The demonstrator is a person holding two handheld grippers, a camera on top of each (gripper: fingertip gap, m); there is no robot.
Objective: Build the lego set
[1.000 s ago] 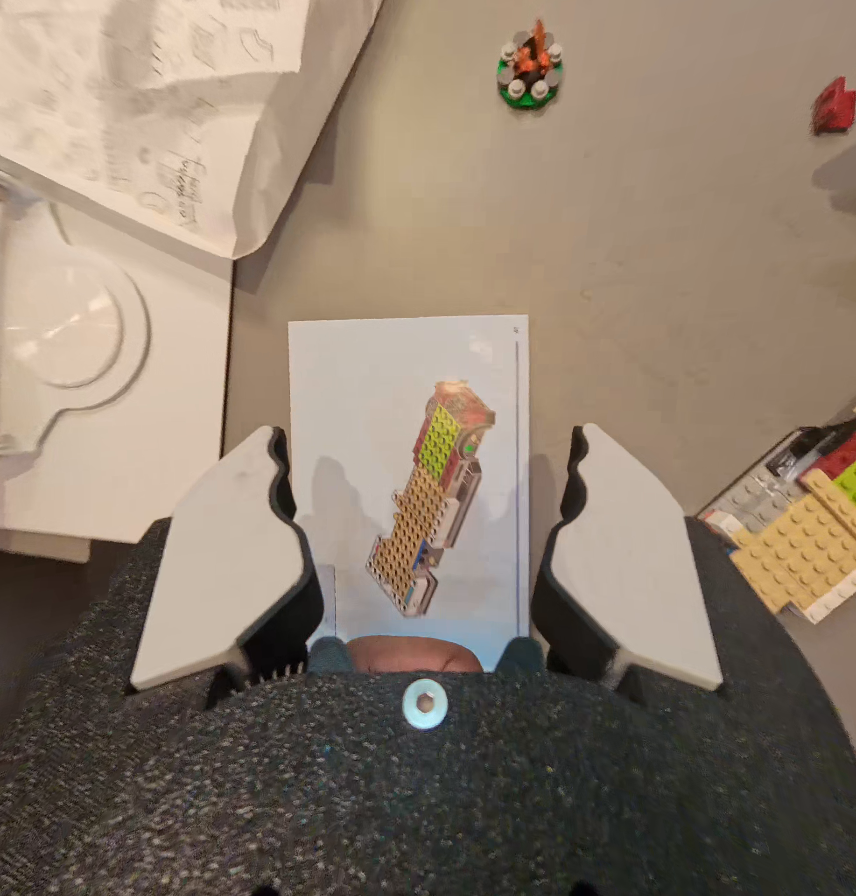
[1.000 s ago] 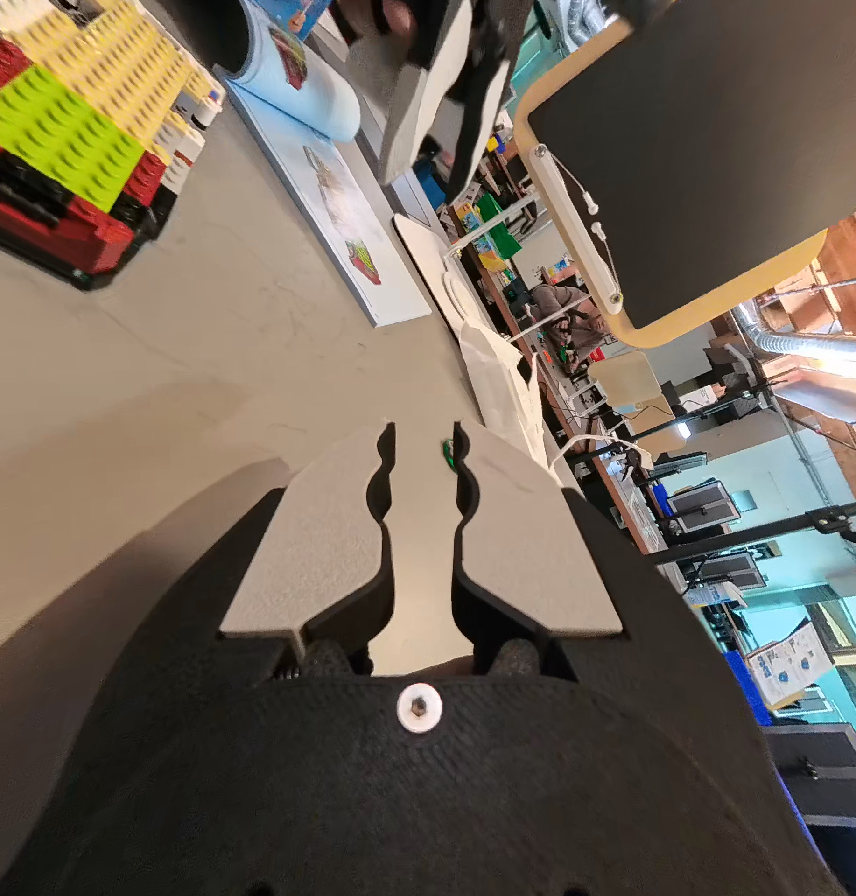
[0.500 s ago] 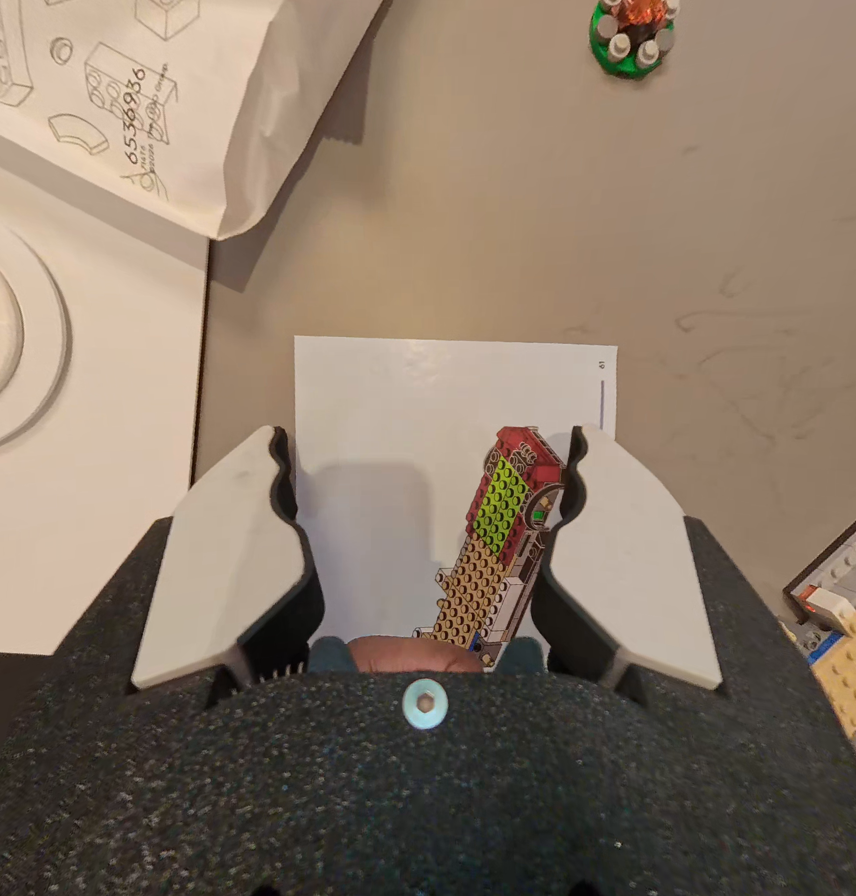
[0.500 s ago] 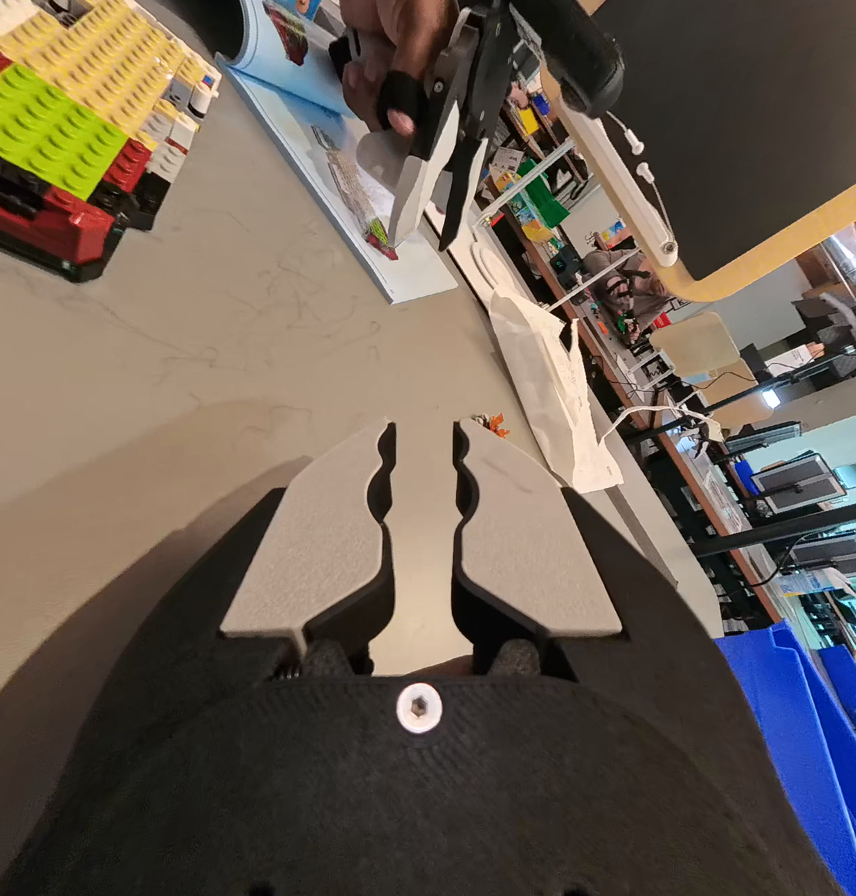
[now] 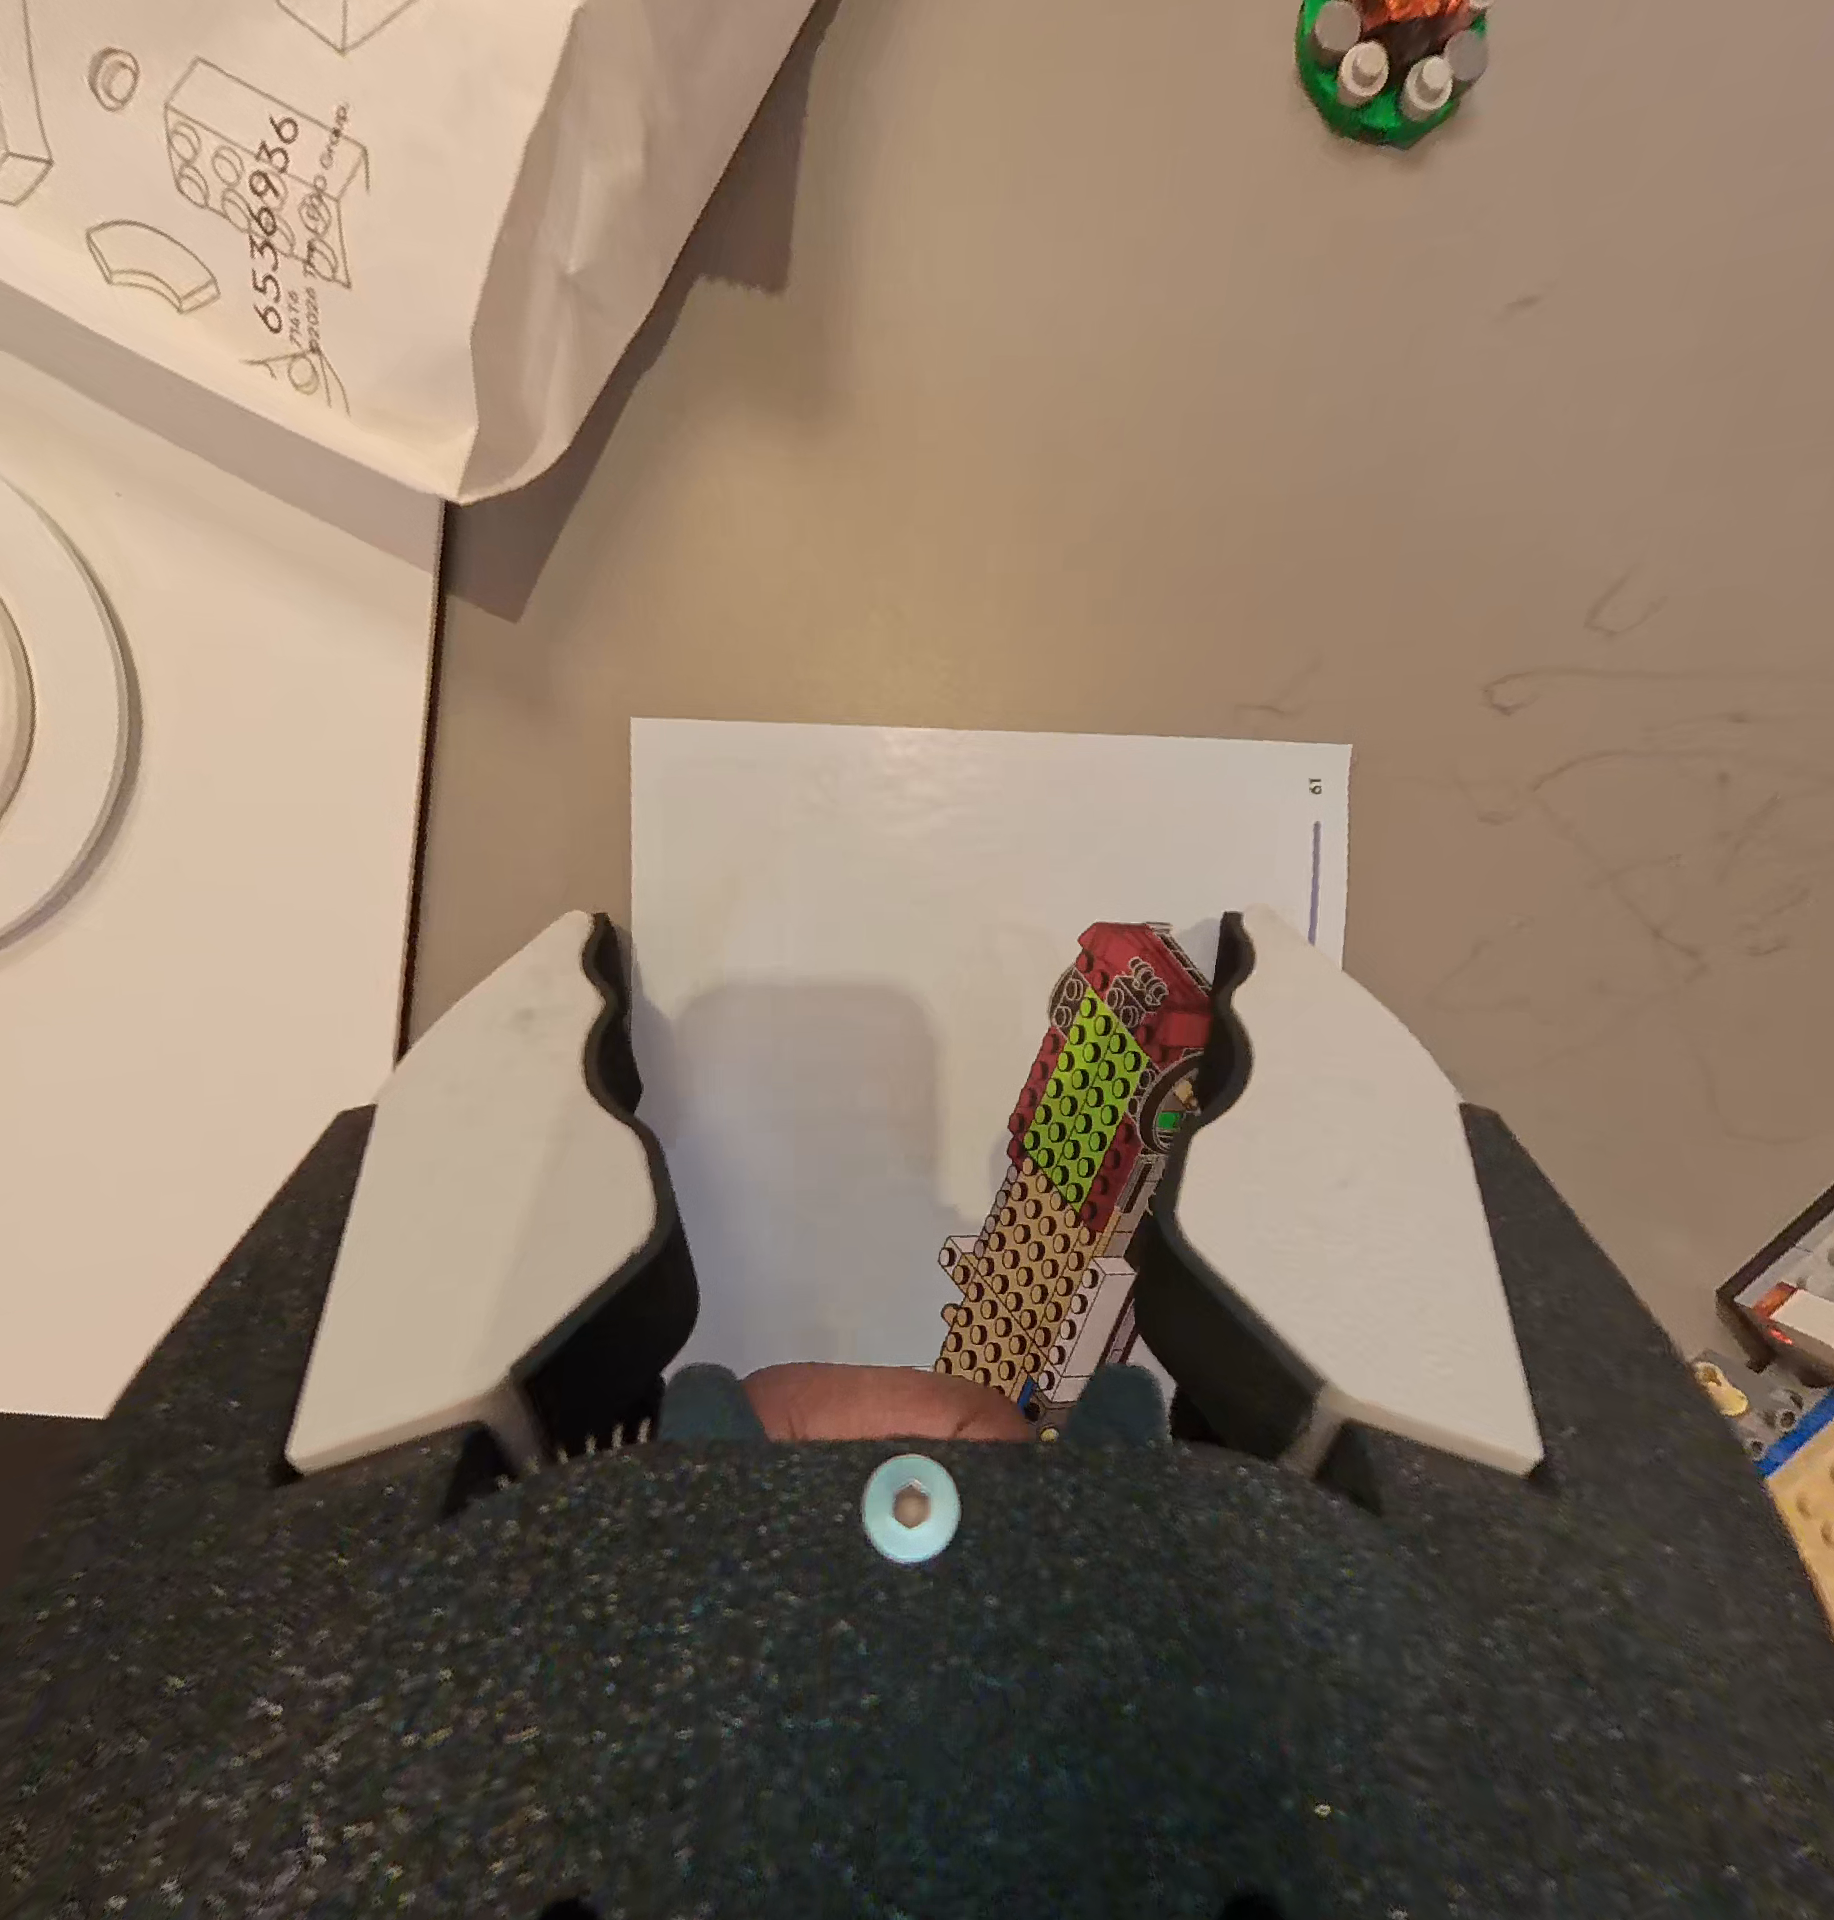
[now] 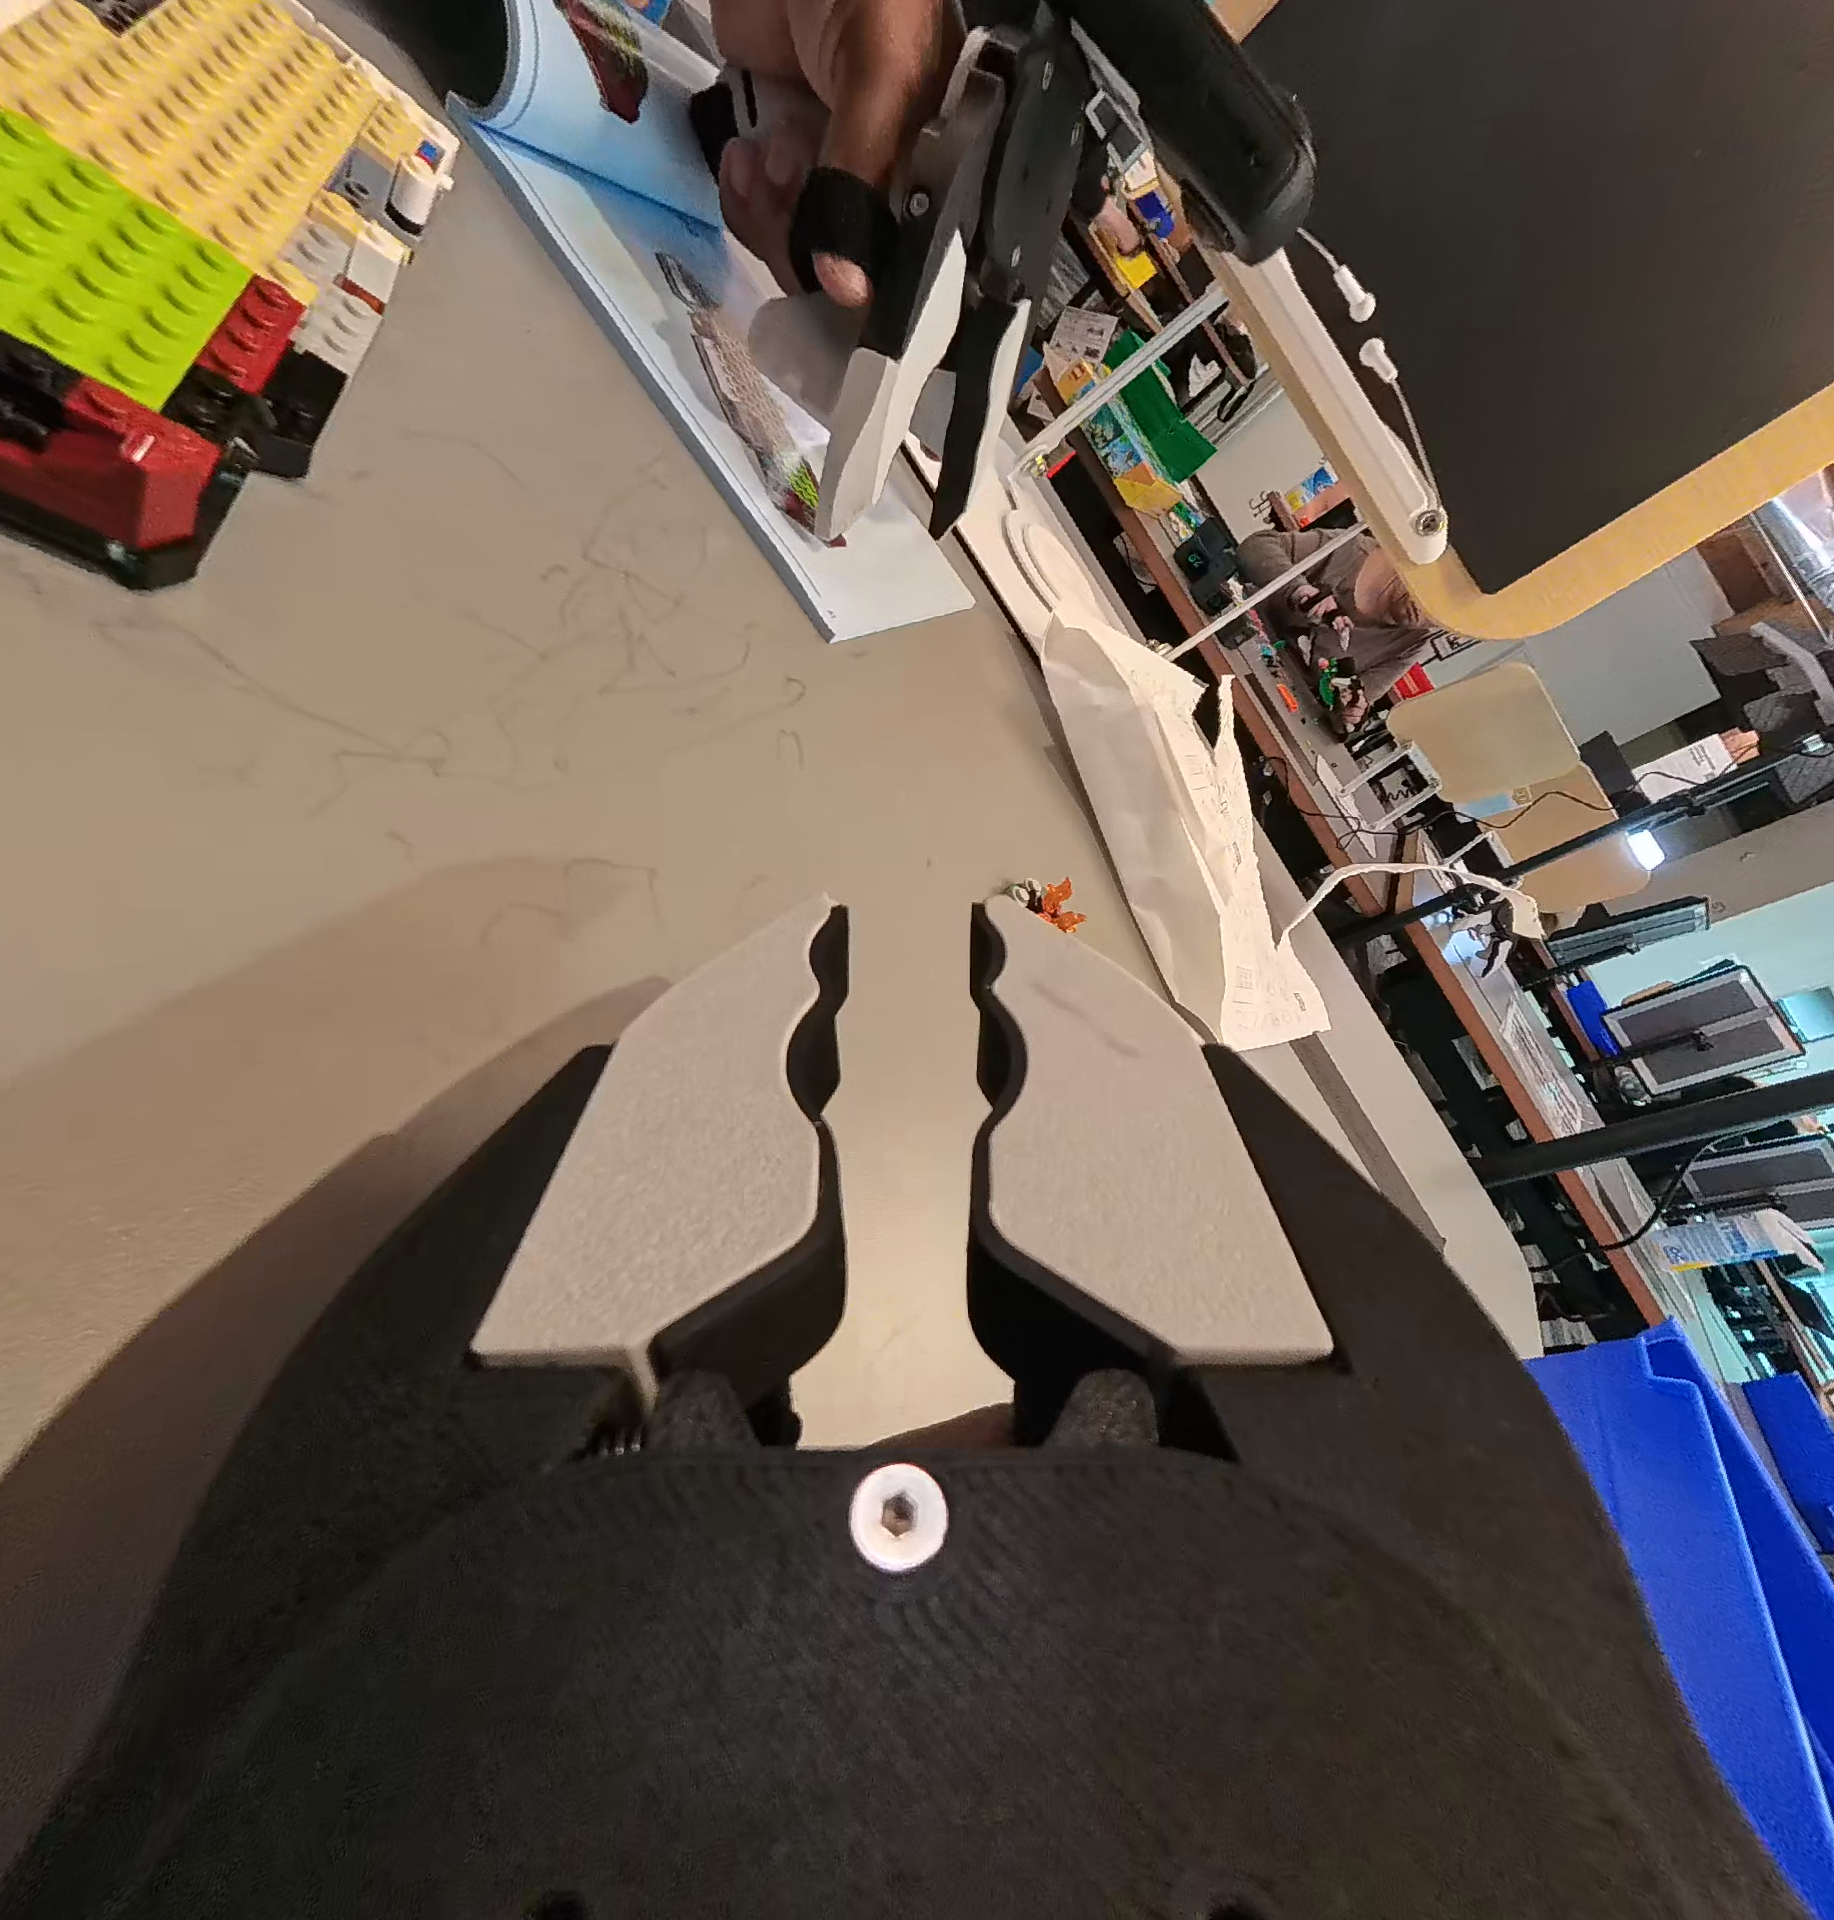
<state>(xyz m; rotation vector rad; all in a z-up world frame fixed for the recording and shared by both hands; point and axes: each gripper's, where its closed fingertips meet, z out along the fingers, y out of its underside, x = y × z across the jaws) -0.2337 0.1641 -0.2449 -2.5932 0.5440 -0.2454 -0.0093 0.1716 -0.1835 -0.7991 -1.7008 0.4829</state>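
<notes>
Hovering over the booklet (image 5: 954, 852), your left gripper (image 5: 918, 925) gapes wide and empty, the printed model's long axis running 7 to 1 o'clock; your right gripper (image 6: 908, 914), slightly parted, grips nothing.

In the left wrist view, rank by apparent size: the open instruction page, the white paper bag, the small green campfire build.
1. White paper bag, though cut off by the frame.
2. Instruction page, partly hidden by the tongs; close to the bag.
3. Green campfire build, clearly smallest.
</notes>
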